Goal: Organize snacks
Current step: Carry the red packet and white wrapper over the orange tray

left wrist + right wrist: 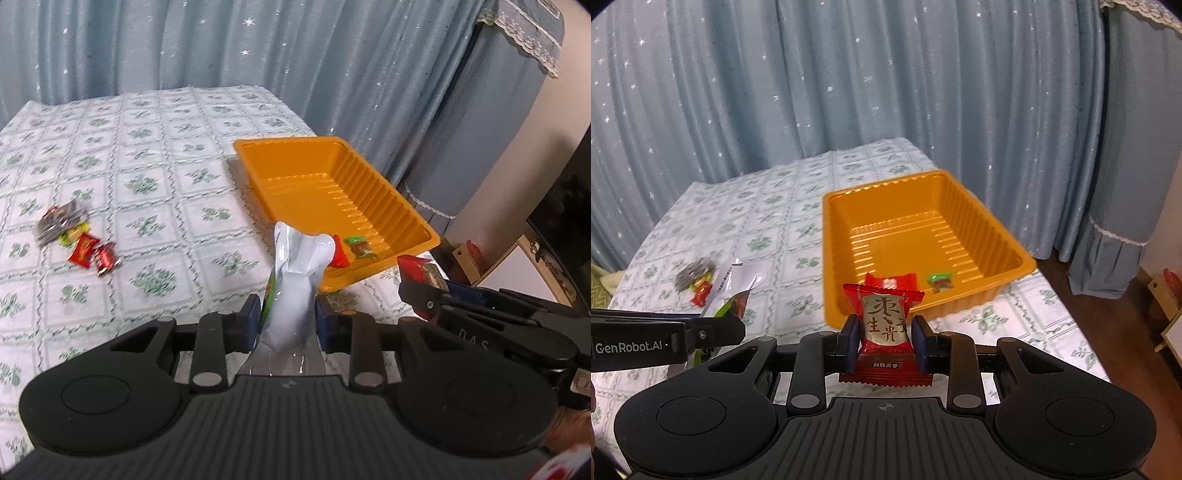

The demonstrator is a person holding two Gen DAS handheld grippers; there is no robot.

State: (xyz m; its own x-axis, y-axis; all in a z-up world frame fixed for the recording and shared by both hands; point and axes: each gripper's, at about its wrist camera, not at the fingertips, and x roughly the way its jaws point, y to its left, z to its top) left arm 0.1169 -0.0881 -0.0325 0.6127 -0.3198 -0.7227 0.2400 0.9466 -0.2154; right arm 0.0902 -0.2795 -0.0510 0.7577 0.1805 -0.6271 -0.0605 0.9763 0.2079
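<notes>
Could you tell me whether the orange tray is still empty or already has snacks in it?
Not empty: the orange tray holds a red packet and a small green-wrapped candy near its front wall; the rest is bare.

Orange tray [1004,258] holds two sweets; white pouch [295,295] and red packet [884,328] held upright.

red snack packet [884,328] clamped between fingers [851,343], orange tray [993,236] beyond
</notes>
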